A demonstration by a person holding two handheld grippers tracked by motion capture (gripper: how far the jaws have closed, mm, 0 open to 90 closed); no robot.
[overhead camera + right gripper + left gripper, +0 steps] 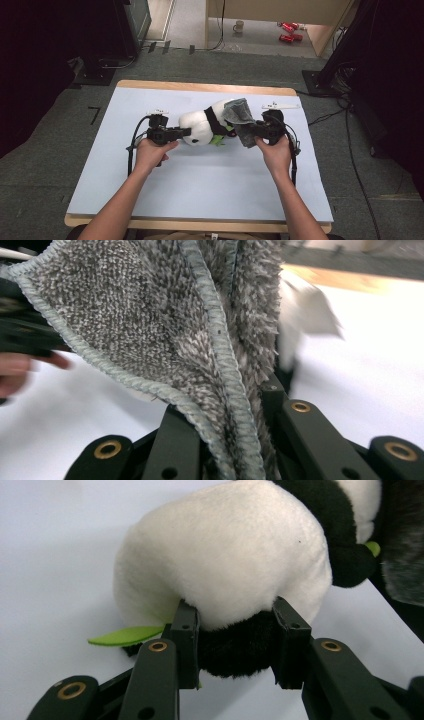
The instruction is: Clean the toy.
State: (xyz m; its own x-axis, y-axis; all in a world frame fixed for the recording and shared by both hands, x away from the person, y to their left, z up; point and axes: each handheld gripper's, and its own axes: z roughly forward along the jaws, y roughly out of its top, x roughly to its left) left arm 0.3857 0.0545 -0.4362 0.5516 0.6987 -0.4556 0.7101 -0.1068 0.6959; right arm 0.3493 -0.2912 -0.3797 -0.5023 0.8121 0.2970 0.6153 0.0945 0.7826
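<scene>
Forearms reach in from the bottom of the high view to a pale surface [200, 185], each hand on a gripper. Between them lies a panda plush [202, 126], on its side near the middle. The left gripper [186, 132] meets the panda's white end, while the right gripper [248, 131] holds a grey cloth [239, 116] that drapes over the panda's other end.

From the left gripper view, the fingers [186, 645] are clamped on a black patch at the base of the plush's white body, pinning it; a green leaf [125, 636] sticks out beside them.

From the right gripper view, the fingers [272, 395] are clenched on the cloth's folded, stitched edge, and the cloth hangs up in front of the lens.

Judging from this, the toy is steadied and the cloth already gripped and laid against it; the wiping or covering itself seems barely begun, with most of the plush still bare
</scene>
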